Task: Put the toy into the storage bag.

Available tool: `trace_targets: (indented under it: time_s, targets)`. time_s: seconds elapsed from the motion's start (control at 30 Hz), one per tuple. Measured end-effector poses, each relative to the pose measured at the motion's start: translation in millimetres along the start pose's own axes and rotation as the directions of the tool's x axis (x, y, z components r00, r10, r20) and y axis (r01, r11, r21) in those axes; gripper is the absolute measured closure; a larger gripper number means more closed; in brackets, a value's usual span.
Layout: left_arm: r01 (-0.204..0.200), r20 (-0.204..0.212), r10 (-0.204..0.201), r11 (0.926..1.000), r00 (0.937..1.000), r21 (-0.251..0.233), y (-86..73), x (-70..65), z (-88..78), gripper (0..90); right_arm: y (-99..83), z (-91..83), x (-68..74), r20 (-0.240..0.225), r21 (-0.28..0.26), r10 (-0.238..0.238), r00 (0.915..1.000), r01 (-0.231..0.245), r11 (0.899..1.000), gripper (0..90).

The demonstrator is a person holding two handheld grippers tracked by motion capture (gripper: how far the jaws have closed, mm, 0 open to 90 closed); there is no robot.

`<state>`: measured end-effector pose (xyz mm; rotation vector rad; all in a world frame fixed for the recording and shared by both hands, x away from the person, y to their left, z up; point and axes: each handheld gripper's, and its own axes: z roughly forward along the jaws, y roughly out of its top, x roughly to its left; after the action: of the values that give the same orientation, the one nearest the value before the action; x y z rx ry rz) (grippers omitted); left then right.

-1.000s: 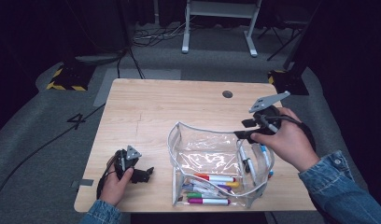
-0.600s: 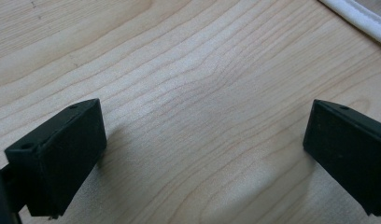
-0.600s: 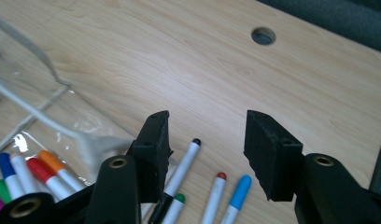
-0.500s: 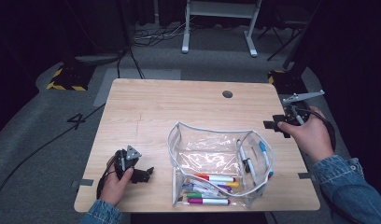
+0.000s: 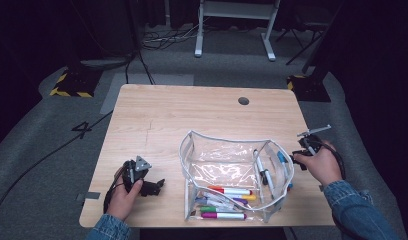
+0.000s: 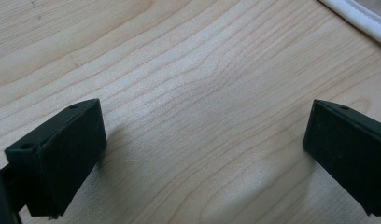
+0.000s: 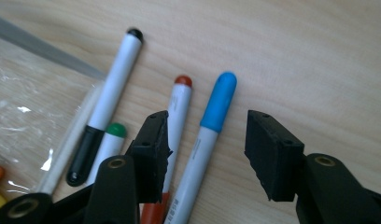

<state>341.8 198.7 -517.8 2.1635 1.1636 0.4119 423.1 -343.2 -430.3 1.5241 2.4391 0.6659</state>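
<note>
A clear zip pouch (image 5: 227,167) stands open at the table's front middle, with several coloured markers (image 5: 227,192) lying in its near end. Against its right side lie a blue-capped marker (image 5: 282,161) and a black-capped one (image 5: 260,167). My right gripper (image 5: 297,157) is low beside them, open. In the right gripper view its jaws (image 7: 207,128) straddle the blue-capped marker (image 7: 221,95) without pressing on it, with red-capped (image 7: 181,100), black-capped (image 7: 116,70) and green-capped (image 7: 115,130) markers to the left. My left gripper (image 5: 156,186) rests open on the table at the front left, its jaws (image 6: 205,135) over bare wood.
The wooden table (image 5: 192,115) has a round cable hole (image 5: 243,101) at the back right. The pouch's white rim (image 6: 354,16) crosses the left gripper view's top right corner. Dark floor, cables and a stand's white legs (image 5: 232,30) lie beyond the table.
My right hand has swung from above the pouch's right rim out to the right, then down to the markers beside the pouch. The left hand has stayed put.
</note>
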Motion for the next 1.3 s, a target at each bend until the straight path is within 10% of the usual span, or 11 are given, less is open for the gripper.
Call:
trace_targets:
  time_s: [0.6, 1.3]
  targets:
    - [0.000, 0.000, 0.000, 1.0000, 1.0000, 0.000, 0.0, 0.0, 0.0, 0.0, -21.8, 34.2, -12.5, 0.079, 0.099, 0.121, 0.9895, -0.129, 0.987, 77.1]
    - [0.000, 0.000, 0.000, 1.0000, 1.0000, 0.000, 0.0, 0.0, 0.0, 0.0, 21.7, -52.6, 14.6, -0.008, -0.033, -0.028, 0.9996, 0.027, 0.999, 77.0]
